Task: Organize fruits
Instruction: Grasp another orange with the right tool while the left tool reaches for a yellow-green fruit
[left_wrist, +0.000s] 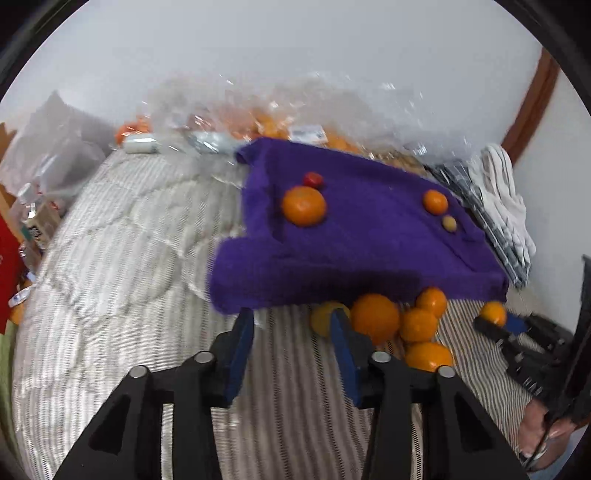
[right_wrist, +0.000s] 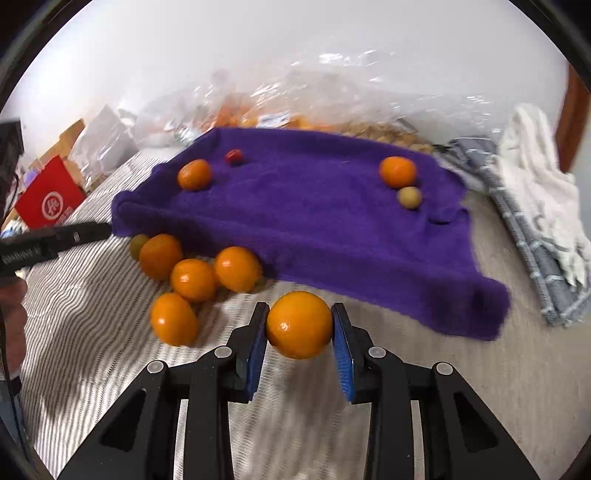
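We see soft, even indoor light in both views, bright on the pale wall (left_wrist: 295, 55) and gentler on the striped quilted bedcover (left_wrist: 110, 277). Motion blur smears the fuzzy purple towel (right_wrist: 314, 221) at its edges and the crinkled clear plastic bags (right_wrist: 295, 96), which throw small white glints. Short, soft shadows sit under the round orange fruits (right_wrist: 195, 277). Fisheye curvature bends everything towards the black rounded corners.

Striped bed (right_wrist: 295, 424), purple towel (right_wrist: 314, 221), loose oranges (right_wrist: 194, 279)
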